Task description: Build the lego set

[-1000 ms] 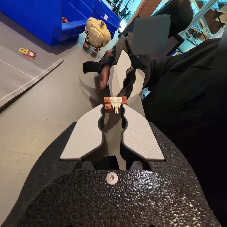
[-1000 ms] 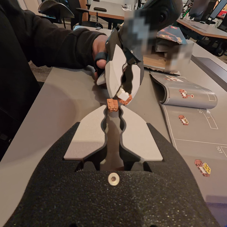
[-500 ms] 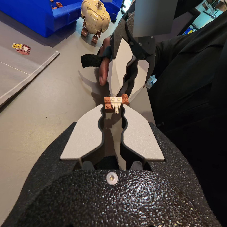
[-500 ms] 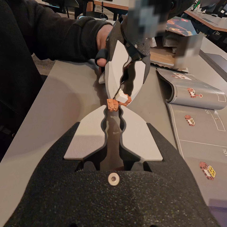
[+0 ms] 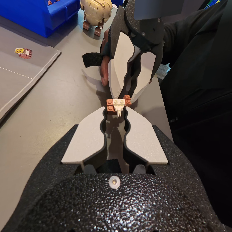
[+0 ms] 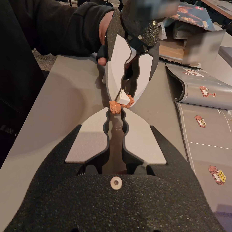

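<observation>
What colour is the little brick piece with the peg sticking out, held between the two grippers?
White piece, with orange-brown bricks around it. The left wrist view shows it best.

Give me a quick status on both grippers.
Left hand-held gripper clamps white-and-brown brick piece. Right hand-held gripper clamps brown bricks, pressed against it. Both above table; nothing between.

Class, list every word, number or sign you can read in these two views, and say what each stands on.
Instruction booklet: page marks too small and blurred to read.
Printed box: lettering too blurred to read.
Right hand-held gripper, one finger: faint embossing, unreadable.
</observation>
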`<state>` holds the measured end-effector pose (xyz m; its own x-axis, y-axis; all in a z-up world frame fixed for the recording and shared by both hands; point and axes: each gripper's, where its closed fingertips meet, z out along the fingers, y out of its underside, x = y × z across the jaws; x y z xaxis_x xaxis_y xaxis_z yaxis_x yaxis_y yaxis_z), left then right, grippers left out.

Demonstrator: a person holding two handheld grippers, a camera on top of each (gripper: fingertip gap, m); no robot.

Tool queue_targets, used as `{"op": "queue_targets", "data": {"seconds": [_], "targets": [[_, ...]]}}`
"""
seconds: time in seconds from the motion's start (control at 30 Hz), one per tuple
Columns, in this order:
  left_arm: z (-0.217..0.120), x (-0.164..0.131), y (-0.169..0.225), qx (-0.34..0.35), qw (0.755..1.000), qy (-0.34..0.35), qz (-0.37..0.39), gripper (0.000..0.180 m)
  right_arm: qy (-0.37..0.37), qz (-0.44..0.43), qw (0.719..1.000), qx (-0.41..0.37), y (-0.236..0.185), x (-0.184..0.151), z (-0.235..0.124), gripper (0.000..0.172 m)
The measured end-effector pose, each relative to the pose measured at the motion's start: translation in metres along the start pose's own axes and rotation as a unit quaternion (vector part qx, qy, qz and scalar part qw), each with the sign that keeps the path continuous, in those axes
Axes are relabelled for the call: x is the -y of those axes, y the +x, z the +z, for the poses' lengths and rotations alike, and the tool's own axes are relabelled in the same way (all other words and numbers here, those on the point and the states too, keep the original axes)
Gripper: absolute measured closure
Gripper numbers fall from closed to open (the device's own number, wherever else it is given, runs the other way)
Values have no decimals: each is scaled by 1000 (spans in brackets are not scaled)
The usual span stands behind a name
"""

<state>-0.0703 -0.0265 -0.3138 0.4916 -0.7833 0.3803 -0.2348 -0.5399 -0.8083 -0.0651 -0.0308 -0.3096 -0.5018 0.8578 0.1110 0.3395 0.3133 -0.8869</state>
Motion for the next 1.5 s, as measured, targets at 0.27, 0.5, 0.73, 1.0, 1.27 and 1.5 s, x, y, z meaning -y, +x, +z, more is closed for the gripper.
{"op": "queue_targets", "data": {"seconds": [0.27, 0.5, 0.73, 1.0, 1.27, 1.5], "targets": [[3, -6, 7, -11, 1000, -19, 17, 146, -15, -19, 1000, 0, -4, -3, 4, 156], [4, -6, 4, 4, 999, -25, 25, 146, -22, -17, 1000, -8, -3, -4, 5, 156], [4, -9, -1, 32, 998, -43, 45, 146, -38, -19, 999, -21, 0, -8, 8, 156], [5, -10, -4, 69, 993, -61, 78, 145, -49, -10, 998, -27, 1, -10, 10, 156], [7, -11, -6, 87, 989, -71, 99, 145, -55, -7, 998, -28, 2, -12, 11, 156], [7, -11, -3, 69, 991, -64, 97, 146, -48, -13, 999, -18, -1, -10, 10, 156]]}}
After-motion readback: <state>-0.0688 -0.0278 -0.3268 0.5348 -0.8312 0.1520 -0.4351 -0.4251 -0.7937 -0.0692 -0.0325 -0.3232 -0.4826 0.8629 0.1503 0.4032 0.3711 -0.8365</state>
